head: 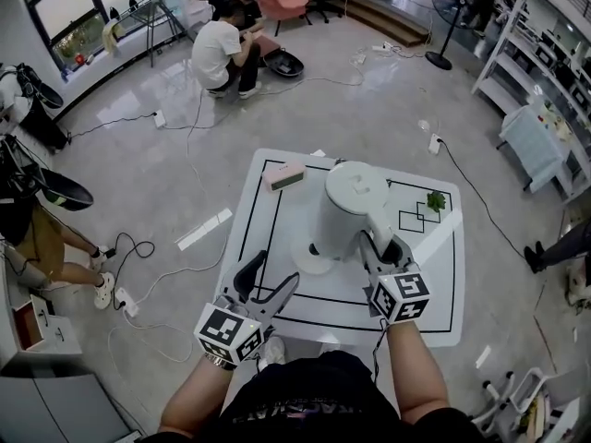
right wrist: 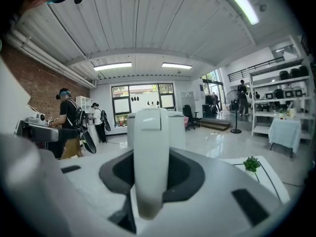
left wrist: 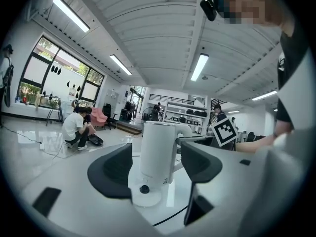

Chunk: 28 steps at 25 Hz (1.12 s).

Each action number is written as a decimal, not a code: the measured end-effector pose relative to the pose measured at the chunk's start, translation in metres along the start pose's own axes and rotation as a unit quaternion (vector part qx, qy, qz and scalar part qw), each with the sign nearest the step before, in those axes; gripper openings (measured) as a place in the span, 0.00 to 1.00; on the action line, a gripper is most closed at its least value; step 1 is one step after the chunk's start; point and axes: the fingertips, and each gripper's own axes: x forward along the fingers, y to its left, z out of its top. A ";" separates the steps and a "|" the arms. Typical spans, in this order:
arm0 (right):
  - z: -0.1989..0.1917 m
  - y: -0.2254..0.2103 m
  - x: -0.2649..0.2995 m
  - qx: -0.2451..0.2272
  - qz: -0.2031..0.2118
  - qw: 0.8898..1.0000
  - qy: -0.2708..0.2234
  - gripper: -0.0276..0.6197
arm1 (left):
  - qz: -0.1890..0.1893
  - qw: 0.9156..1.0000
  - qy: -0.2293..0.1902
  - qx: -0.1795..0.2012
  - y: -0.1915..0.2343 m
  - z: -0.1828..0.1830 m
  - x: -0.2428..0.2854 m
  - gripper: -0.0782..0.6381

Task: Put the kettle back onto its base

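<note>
White kettle (head: pixel 355 212) seemingly sits on its base (head: pixel 310 262); right gripper (head: pixel 381 246) clamps its handle (right wrist: pixel 148 164), left gripper (head: pixel 268 285) spread wide, empty.

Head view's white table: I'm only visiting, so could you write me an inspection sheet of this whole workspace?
Surface: white table marked with black lines.
Job's things: white kettle upright over its round base; whether it is fully seated cannot be told.
Clutter: pink block at the far edge; small green plant on the right.
Grippers: right hand-held gripper shut on the kettle's handle; left hand-held gripper open, facing the kettle, touching nothing.
Cables: black cord lying on the table by the base; loose cables and a power strip on the floor.
Surroundings: people crouching on the floor, shelving, standing fan.
</note>
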 end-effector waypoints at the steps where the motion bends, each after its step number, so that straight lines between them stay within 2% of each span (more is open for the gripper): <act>1: 0.000 0.006 0.002 -0.001 0.003 1.000 0.000 0.22 | 0.002 1.000 0.000 0.000 0.002 0.000 -0.004 0.54; 13: -0.013 0.048 0.020 -0.001 0.011 1.000 0.011 0.21 | 0.001 1.000 -0.001 -0.008 0.018 -0.007 -0.043 0.54; 28: -0.021 0.065 0.038 -0.016 0.003 1.000 -0.002 0.21 | 0.004 1.000 0.012 -0.018 0.032 -0.019 -0.063 0.54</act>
